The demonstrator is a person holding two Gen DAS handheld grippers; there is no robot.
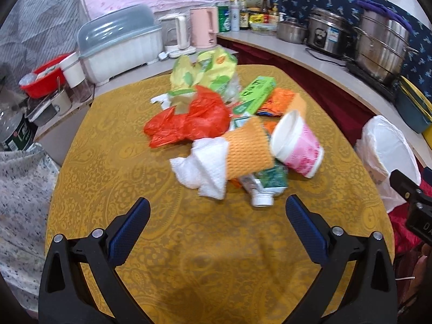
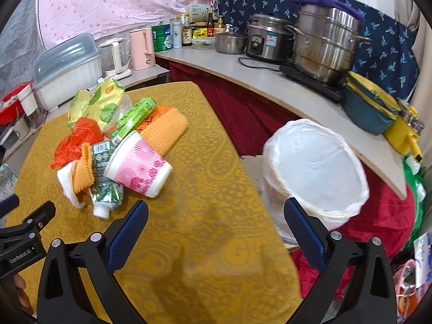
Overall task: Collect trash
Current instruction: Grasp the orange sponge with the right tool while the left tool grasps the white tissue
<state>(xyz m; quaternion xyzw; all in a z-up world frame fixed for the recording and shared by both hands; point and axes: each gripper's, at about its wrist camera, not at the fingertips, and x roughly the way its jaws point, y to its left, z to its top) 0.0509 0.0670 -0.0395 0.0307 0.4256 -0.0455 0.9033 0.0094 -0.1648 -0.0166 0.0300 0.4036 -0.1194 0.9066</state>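
A pile of trash lies on the yellow table (image 1: 135, 189): a pink paper cup (image 1: 297, 145) on its side, an orange cloth (image 1: 247, 151), white tissue (image 1: 205, 167), a red plastic bag (image 1: 189, 121), a green tube (image 1: 266, 186), a green box (image 1: 255, 94) and yellow wrappers (image 1: 208, 73). My left gripper (image 1: 217, 225) is open and empty, just short of the pile. My right gripper (image 2: 216, 226) is open and empty over the table's right edge; the pink cup (image 2: 137, 164) lies to its left. A bin lined with a white bag (image 2: 316, 167) stands right of the table.
A counter (image 2: 270, 81) behind the table holds steel pots (image 2: 326, 46), a rice cooker (image 2: 266, 37), kettles (image 2: 141, 48) and bottles. A dish box with a grey lid (image 1: 118, 43) and a red basin (image 1: 44, 75) stand at the left. Red cloth (image 2: 378, 224) lies beside the bin.
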